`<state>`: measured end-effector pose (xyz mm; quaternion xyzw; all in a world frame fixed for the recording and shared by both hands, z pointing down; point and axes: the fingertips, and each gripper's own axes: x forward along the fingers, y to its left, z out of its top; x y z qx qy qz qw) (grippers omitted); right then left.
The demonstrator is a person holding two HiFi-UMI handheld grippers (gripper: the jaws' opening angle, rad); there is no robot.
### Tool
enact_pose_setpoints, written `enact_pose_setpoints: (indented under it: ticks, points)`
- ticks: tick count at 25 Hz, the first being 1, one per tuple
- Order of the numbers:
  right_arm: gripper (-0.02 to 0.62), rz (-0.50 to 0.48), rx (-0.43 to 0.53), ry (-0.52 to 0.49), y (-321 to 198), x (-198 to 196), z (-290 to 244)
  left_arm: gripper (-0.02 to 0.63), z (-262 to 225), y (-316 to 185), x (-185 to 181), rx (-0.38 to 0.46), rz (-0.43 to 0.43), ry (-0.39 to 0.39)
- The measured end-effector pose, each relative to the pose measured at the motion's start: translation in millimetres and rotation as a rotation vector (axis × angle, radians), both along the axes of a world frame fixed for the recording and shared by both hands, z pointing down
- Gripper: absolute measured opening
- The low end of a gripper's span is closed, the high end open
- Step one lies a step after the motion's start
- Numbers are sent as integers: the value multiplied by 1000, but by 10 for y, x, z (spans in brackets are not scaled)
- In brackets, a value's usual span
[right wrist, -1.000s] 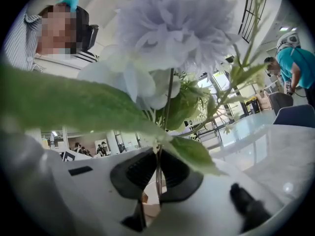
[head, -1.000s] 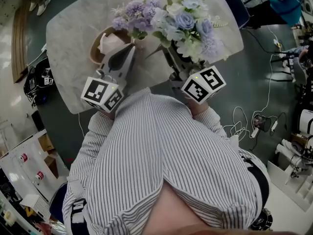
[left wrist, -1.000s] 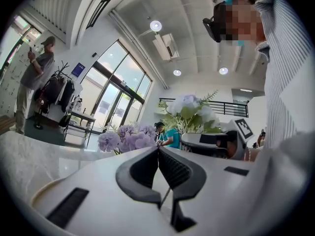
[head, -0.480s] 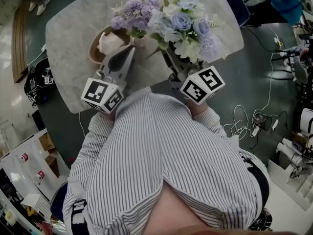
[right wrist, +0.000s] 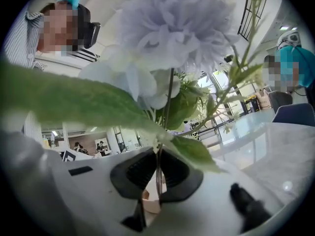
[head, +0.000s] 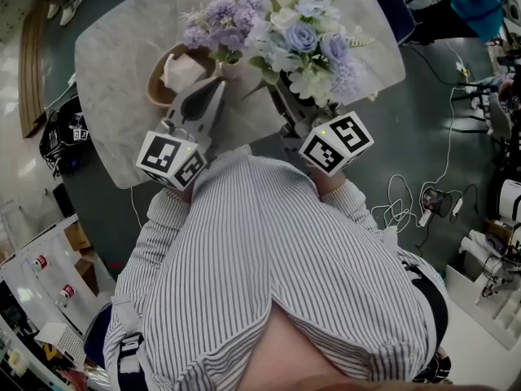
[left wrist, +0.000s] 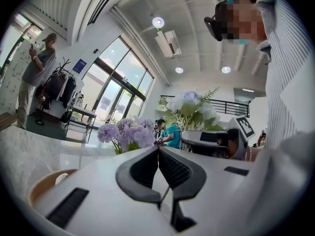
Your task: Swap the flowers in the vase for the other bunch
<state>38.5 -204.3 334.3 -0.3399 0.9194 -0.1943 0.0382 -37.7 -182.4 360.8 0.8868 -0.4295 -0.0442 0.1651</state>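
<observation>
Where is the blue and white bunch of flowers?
The blue and white bunch is right of centre in the head view, stems clamped in the right hand-held gripper, beside the purple bunch.

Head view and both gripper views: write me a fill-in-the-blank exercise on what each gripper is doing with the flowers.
1. The right gripper is shut on the ____ of the blue and white bunch.
2. The left gripper has its jaws ____, with nothing between them.
3. In the head view, the purple bunch stands to the ____ of the blue and white bunch.

Missing words: stems; shut; left
</observation>
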Motion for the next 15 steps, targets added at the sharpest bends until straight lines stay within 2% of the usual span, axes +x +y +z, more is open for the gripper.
enact_pose_setpoints:
  ticks: [15]
  points:
    - [29, 4, 14, 19, 16, 10, -11, 15, 6, 12, 23, -5, 14, 9]
